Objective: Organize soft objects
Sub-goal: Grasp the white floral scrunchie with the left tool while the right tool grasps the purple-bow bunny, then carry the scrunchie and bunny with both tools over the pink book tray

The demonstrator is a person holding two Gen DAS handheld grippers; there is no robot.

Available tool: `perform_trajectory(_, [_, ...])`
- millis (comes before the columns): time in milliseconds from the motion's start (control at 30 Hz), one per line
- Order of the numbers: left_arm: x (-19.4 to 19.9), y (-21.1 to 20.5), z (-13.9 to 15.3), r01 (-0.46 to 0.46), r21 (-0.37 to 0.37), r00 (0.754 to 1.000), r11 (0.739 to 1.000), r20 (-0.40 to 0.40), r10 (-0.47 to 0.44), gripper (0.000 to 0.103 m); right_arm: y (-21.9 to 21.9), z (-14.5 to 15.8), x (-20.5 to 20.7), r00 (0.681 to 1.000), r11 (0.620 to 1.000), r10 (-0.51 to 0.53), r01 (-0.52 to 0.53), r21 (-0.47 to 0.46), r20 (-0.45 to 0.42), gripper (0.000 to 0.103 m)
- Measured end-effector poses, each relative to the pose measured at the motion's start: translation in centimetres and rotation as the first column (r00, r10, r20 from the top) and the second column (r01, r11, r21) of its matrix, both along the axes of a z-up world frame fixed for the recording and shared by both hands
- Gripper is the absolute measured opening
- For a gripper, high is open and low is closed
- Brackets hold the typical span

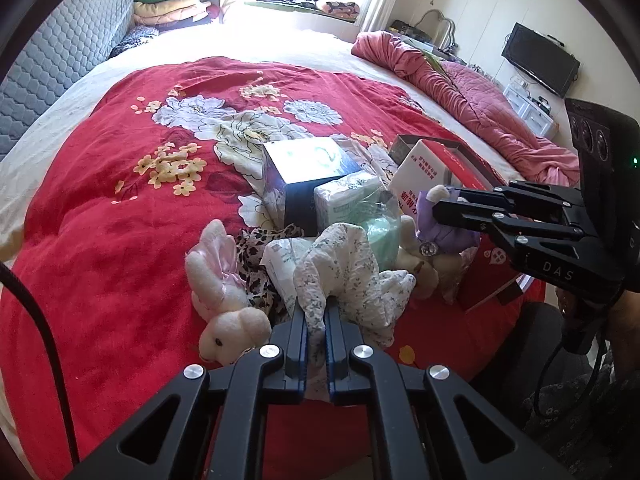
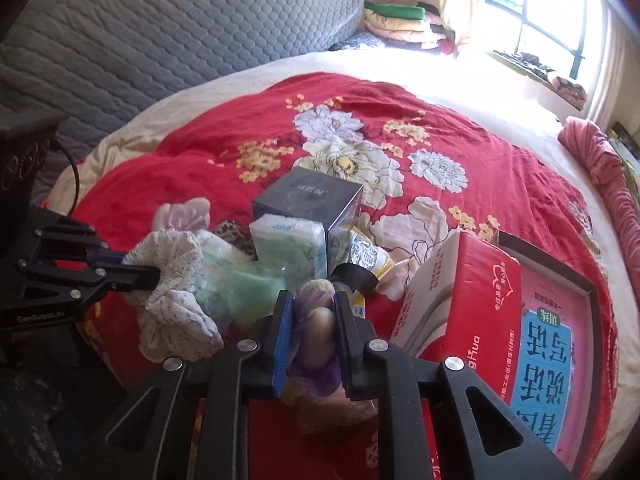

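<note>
My left gripper (image 1: 316, 320) is shut on a white cloth with small blue flowers (image 1: 344, 268), lifted over the pile; it shows in the right wrist view too (image 2: 172, 276), held by the left gripper (image 2: 154, 274). My right gripper (image 2: 312, 308) is shut on a plush toy in a purple dress (image 2: 316, 332), also seen from the left wrist (image 1: 440, 232) at the right gripper (image 1: 438, 206). A white plush rabbit with pink ears (image 1: 224, 296) lies left of the pile beside a leopard-print cloth (image 1: 256, 264).
The pile lies on a red floral blanket (image 1: 120, 208) on the bed. A dark blue box (image 1: 308, 176), tissue packs (image 2: 288, 244), a green bagged item (image 1: 384, 232) and a red-and-white box (image 2: 472, 292) in a tray (image 2: 560, 280) sit nearby. A pink quilt (image 1: 472, 92) lies right.
</note>
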State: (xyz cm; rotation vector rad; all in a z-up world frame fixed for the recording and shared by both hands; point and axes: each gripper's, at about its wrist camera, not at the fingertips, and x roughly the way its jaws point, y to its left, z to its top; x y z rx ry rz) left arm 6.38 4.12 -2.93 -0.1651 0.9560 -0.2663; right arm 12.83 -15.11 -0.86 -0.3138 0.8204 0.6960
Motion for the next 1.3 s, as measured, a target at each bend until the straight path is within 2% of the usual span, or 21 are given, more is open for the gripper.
perform_trajectory(133, [-0.2, 0.2, 0.3, -0.019, -0.010, 1.000, 1.000, 0.011, 0.019, 0.007, -0.7, 0.7, 0.0, 1.000, 0.998, -0.018, 0.018, 0.054, 0.007, 0.018])
perform_trajectory(267, [-0.2, 0.0, 0.3, -0.023, -0.001, 1.000, 1.000, 0.010, 0.023, 0.007, 0.1, -0.4, -0.3, 1.000, 1.000, 0.013, -0.013, -0.015, 0.015, 0.018])
perform_trajectory(433, [-0.4, -0.2, 0.3, -0.020, 0.002, 1.000, 1.000, 0.012, 0.020, 0.007, 0.5, -1.7, -0.6, 0.999, 0.999, 0.041, -0.041, -0.012, -0.032, 0.020])
perform_trajectory(567, [-0.3, -0.3, 0.2, -0.014, 0.002, 1.000, 1.000, 0.008, 0.014, 0.007, 1.0, -2.7, -0.5, 0.997, 0.998, 0.042, -0.045, -0.054, -0.062, 0.030])
perform_trajectory(633, [-0.3, -0.3, 0.2, -0.016, 0.000, 1.000, 1.000, 0.007, 0.016, 0.007, 1.2, -3.3, -0.5, 0.998, 0.996, 0.024, -0.028, -0.080, -0.052, 0.030])
perform_trajectory(700, [-0.3, -0.3, 0.3, -0.016, -0.006, 1.000, 1.000, 0.009, 0.016, 0.006, 0.9, -3.3, -0.4, 0.998, 0.999, 0.009, -0.013, -0.048, -0.069, 0.024])
perform_trajectory(733, [-0.4, -0.3, 0.5, -0.017, -0.010, 1.000, 1.000, 0.015, 0.017, 0.005, 0.6, -3.0, -0.4, 0.997, 1.000, 0.005, -0.007, -0.027, -0.072, 0.019])
perform_trajectory(867, [-1.0, -0.2, 1.7, -0.020, -0.044, 0.998, 0.999, 0.051, 0.022, 0.005, -0.6, -0.7, -0.9, 0.999, 0.999, -0.020, 0.022, 0.040, -0.036, 0.019])
perform_trajectory(1133, [-1.5, -0.7, 4.8, -0.036, -0.036, 0.994, 0.999, 0.099, 0.039, 0.005, -3.7, 3.9, -1.7, 0.997, 0.980, -0.083, 0.081, 0.183, 0.004, 0.019])
perform_trajectory(1300, [-1.4, -1.8, 7.0, -0.028, -0.025, 0.990, 0.999, 0.137, 0.031, 0.005, -5.9, 6.3, -2.3, 0.991, 0.966, -0.129, 0.117, 0.232, 0.038, 0.019])
